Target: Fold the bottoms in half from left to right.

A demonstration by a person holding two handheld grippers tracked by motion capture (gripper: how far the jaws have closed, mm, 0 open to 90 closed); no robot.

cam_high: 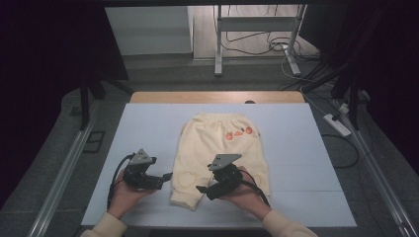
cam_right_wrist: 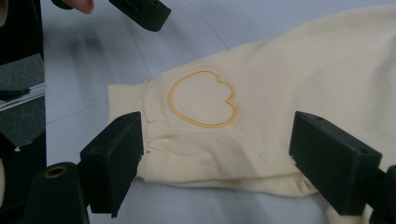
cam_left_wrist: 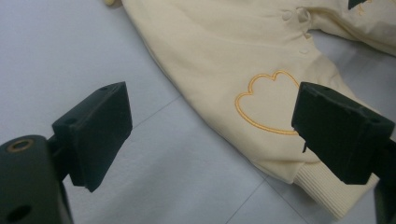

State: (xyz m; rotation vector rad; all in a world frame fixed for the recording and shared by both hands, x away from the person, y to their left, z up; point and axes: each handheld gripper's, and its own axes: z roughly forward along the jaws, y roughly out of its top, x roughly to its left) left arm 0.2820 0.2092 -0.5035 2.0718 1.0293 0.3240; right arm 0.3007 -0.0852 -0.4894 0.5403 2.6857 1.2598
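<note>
I see a pair of small cream-yellow trousers [cam_high: 220,155] lying flat on the pale blue-white sheet [cam_high: 296,148] that covers the table, roughly in its middle, waistband away from me and legs toward me. The cloth looks soft and matte, thick like fleece or jersey, with ribbed cuffs [cam_left_wrist: 322,186] at the leg ends and small round snaps [cam_right_wrist: 206,160] along the inner seam. An orange stitched outline, shaped like a lobed heart or paw, sits on the knee [cam_right_wrist: 203,99], and a small orange and black motif [cam_high: 238,133] is near the waist, too small for me to read. My left gripper [cam_high: 165,177] hovers over the bare sheet just beside the left leg's cuff, its blocky black jaws spread wide with nothing between them. My right gripper [cam_high: 201,189] is above the lower legs, jaws likewise wide apart and empty; in its own view they frame the cuff and the stitched outline without touching the fabric as far as I can tell. The right trouser leg is largely hidden under my right hand [cam_high: 242,190] and the tool. The wooden table edge [cam_high: 217,97] shows past the sheet; beyond it the floor is dim, with cables [cam_high: 257,44] and a metal stand [cam_high: 257,29] whose top is cut off.
</note>
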